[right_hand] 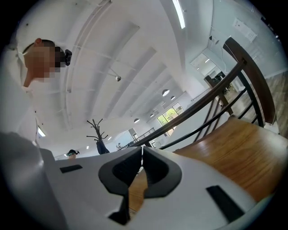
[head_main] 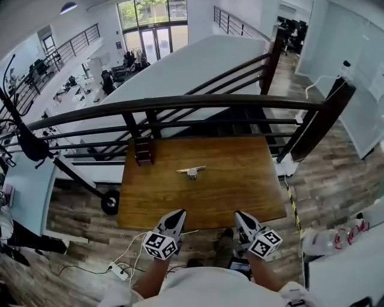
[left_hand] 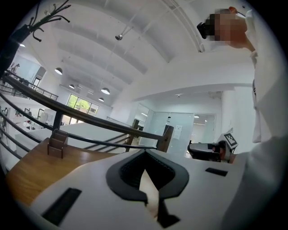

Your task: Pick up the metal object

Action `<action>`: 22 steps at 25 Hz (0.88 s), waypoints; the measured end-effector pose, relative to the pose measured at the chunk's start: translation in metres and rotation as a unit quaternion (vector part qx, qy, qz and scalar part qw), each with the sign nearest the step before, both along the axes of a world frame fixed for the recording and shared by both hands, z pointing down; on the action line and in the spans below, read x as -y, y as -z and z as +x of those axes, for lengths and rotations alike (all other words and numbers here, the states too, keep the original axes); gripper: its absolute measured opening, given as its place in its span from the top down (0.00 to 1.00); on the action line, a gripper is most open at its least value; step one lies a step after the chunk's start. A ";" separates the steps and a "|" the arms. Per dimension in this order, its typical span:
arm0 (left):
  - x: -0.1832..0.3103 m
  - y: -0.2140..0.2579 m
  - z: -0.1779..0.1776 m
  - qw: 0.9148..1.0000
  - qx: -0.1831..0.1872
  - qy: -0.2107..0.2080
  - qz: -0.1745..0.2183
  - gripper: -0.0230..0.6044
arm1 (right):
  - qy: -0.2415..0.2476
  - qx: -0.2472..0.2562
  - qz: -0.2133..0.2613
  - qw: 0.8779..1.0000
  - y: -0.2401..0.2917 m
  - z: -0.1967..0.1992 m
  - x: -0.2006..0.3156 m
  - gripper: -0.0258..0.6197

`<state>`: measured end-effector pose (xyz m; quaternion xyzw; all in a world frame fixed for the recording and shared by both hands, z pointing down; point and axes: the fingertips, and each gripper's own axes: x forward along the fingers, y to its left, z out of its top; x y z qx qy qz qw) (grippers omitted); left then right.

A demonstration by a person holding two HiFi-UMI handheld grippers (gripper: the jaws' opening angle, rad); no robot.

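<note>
While left claw (head_main: 178,213) and right claw (head_main: 239,214) sit closed, metal object (head_main: 192,171) — well ahead.

1. The right gripper (right_hand: 142,148) pointed upward, its white body filling the lower part of the view.
2. Its dark jaws stood together with the tips touching, and nothing was between them.
3. A wooden table (right_hand: 238,148) lay to the right, behind the gripper.
4. A dark railing (right_hand: 254,85) curved past the table's far side.
5. A black coat stand (right_hand: 96,130) rose beyond the jaws at left.
6. A light strip (right_hand: 179,13) ran along the white ceiling.
7. A person's white sleeve (right_hand: 18,157) filled the left edge.
</note>
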<state>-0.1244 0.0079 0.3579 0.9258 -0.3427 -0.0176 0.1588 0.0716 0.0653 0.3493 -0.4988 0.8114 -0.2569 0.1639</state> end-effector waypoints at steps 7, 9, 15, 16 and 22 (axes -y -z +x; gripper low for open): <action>0.082 0.019 0.041 0.998 0.011 0.063 0.004 0.94 | 0.071 0.035 -0.005 0.997 -0.007 0.035 0.103 0.92; 0.102 0.034 0.052 0.997 0.019 0.078 0.016 0.94 | 0.106 0.045 0.004 0.993 0.000 0.039 0.129 0.92; 0.147 0.039 0.076 0.989 0.037 0.142 0.025 0.94 | 0.187 0.093 -0.006 0.978 -0.016 0.059 0.185 0.92; 0.153 0.038 0.077 0.987 0.043 0.152 0.026 0.94 | 0.195 0.114 -0.006 0.974 -0.017 0.063 0.192 0.92; 0.175 0.032 0.069 0.982 0.078 0.173 0.021 0.94 | 0.228 0.201 -0.033 0.952 -0.036 0.067 0.217 0.92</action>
